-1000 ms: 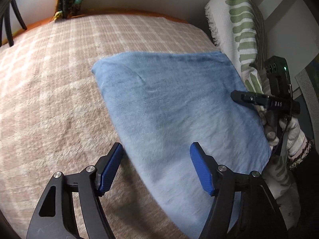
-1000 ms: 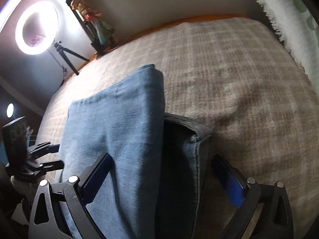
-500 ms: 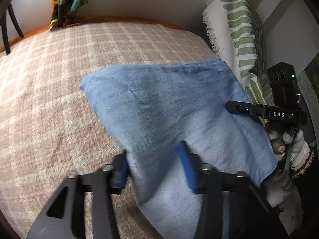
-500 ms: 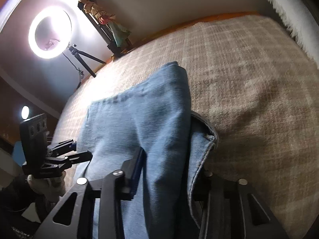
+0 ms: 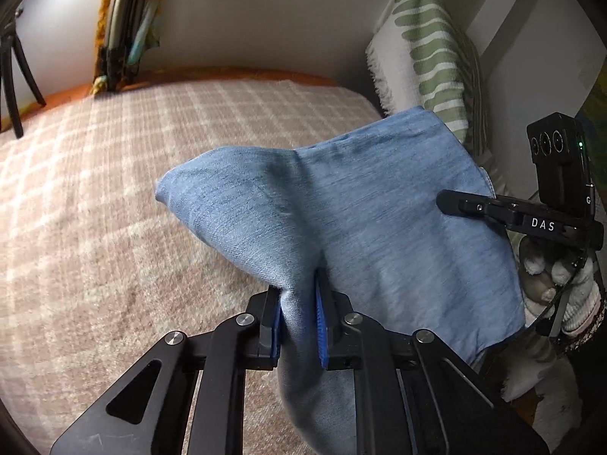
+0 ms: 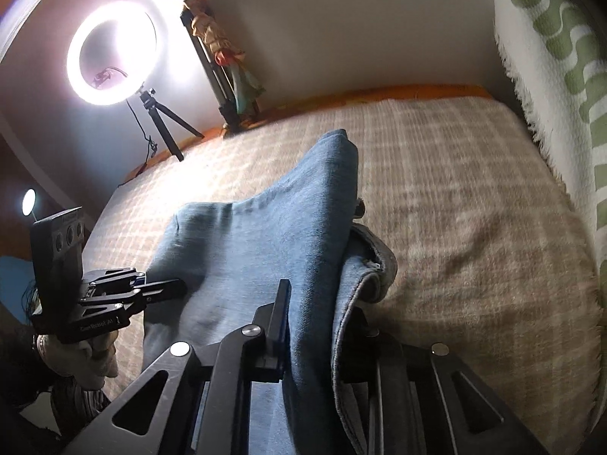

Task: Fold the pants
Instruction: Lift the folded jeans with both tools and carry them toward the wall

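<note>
The blue denim pants [image 5: 341, 204], folded into a short stack, are lifted off the plaid blanket [image 5: 114, 189] on the bed. My left gripper [image 5: 299, 314] is shut on the near edge of the pants, the cloth bunched between its blue pads. My right gripper [image 6: 318, 326] is shut on the waistband end of the pants [image 6: 280, 227]. Each gripper shows in the other's view: the right one [image 5: 493, 208] at the right, the left one [image 6: 151, 288] at the left. The far corner of the pants sags toward the blanket.
A white cushion with green stripes [image 5: 428, 49] leans at the head of the bed, also in the right wrist view [image 6: 561, 76]. A lit ring light on a tripod [image 6: 114, 57] and a dark stand with cloth [image 6: 224, 60] stand beyond the bed's far edge.
Both grippers went from open around the pants' edges to shut on them. The pants rose off the blanket and now hang bunched between the grippers.
</note>
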A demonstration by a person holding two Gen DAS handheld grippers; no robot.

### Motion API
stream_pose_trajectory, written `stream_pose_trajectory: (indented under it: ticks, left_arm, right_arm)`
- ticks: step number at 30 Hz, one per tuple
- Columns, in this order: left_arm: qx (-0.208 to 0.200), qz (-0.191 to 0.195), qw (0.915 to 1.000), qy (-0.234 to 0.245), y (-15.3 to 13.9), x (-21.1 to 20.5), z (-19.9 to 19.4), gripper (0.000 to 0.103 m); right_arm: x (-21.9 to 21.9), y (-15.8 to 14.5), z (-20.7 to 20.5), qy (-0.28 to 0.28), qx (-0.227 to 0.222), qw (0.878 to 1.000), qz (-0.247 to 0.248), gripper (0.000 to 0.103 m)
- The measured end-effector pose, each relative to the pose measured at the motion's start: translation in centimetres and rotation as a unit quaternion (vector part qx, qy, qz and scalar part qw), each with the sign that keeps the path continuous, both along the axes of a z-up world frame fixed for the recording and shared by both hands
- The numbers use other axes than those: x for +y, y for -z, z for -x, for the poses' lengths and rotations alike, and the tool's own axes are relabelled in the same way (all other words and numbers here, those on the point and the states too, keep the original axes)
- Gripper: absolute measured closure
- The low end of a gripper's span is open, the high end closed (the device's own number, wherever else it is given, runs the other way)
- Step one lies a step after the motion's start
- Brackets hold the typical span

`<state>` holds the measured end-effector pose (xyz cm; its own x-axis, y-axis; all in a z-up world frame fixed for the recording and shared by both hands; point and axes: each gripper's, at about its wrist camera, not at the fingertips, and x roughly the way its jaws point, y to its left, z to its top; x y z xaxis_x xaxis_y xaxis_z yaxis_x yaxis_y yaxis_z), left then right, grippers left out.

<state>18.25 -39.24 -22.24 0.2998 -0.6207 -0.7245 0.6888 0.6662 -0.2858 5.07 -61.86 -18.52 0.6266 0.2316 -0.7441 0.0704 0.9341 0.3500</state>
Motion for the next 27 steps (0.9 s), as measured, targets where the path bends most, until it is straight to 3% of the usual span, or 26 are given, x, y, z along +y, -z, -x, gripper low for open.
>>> stream_pose_trajectory:
  ticks: [10,19,27]
  left_arm:
    - [-0.063,0.018,0.9977,-0.018,-4.2,-0.3,-2.7,0.091]
    - [-0.112,0.014,0.9926,-0.045,-7.8,-3.2,-8.3,0.092]
    - [-0.131,0.017,0.9898,-0.054,-9.0,-4.9,-12.5,0.092]
  right_arm:
    - [-0.1,-3.6,-3.6,0.008,-0.049,0.999,0.01,0.087]
    - [-1.8,-5.2,-11.2,0.029,-0.08,0.996,0.015,0.087]
    - [-4.0,-5.8,-17.2,0.044,-0.091,0.995,0.027,0.087]
